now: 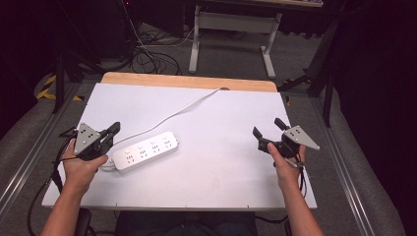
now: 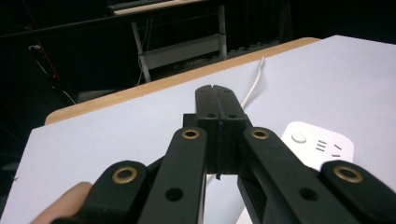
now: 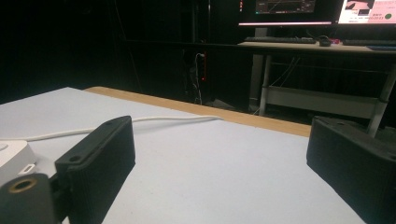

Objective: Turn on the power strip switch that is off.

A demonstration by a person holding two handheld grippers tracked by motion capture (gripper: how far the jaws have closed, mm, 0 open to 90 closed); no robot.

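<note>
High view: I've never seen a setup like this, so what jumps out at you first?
A white power strip lies left of centre on the white table, its cord running to the far edge. A person holds a black gripper in each hand: the left gripper, jaws pressed shut, sits just beside the strip's near end, while the right gripper hovers wide open over the table's right side.

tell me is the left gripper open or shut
Shut. In the left gripper view the left gripper has its two black jaws pressed flat together with no gap, and nothing is held between them.
</note>
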